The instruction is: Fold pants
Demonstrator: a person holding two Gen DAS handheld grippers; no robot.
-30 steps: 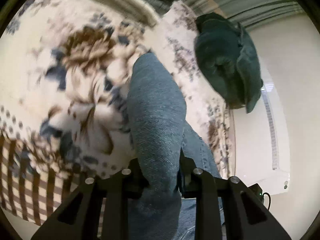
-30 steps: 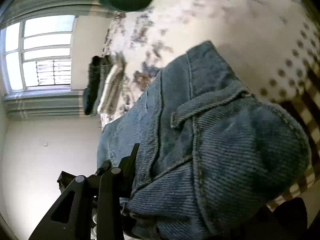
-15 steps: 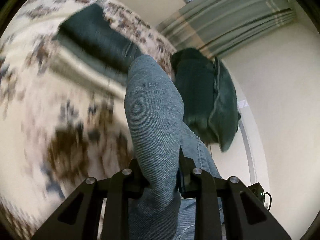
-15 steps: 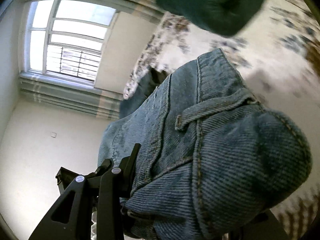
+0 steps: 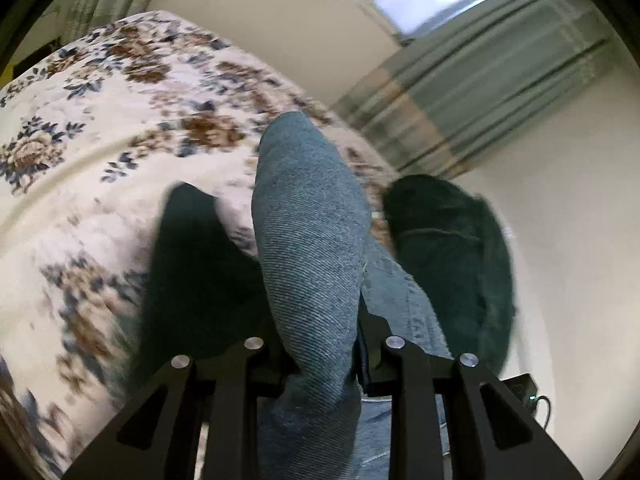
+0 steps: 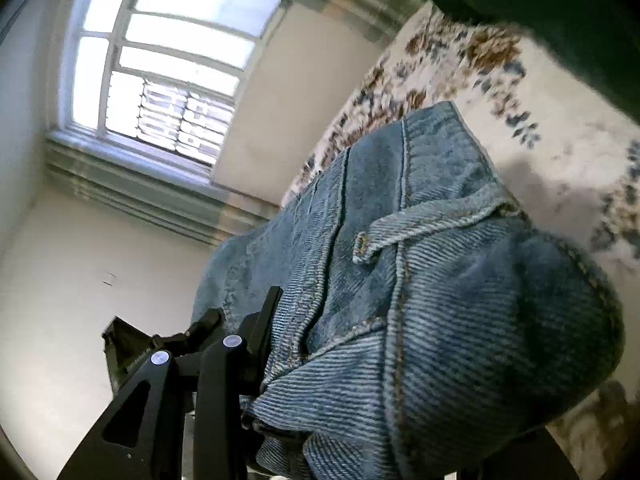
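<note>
Left gripper (image 5: 320, 344) clamped on a bunched fold of the blue jeans (image 5: 308, 248), denim rising up between the two fingers and filling the gap. Right gripper (image 6: 360, 364) pinching the waistband end of the same jeans (image 6: 420, 300); only the left-side finger (image 6: 260, 332) visible, the other hidden under denim, belt loop (image 6: 404, 228) and seam stitching facing the lens. Jeans lifted off the bedspread, held in the air between both grippers, a stretch of denim running off to the right in the left wrist view. Floral bedspread (image 5: 100, 128) below and behind, cream with brown and blue flowers, same one in the right wrist view (image 6: 560, 128). Dark green garment (image 5: 452, 256) bunched on the bed just right of the held fold; another dark green piece (image 5: 192, 272) to its left, blurred. Dark green fabric also at top right of the right wrist view (image 6: 560, 8). Window (image 6: 168, 64) and striped curtain (image 5: 480, 96) against a cream wall (image 5: 568, 200). Edges of both views motion-blurred.
</note>
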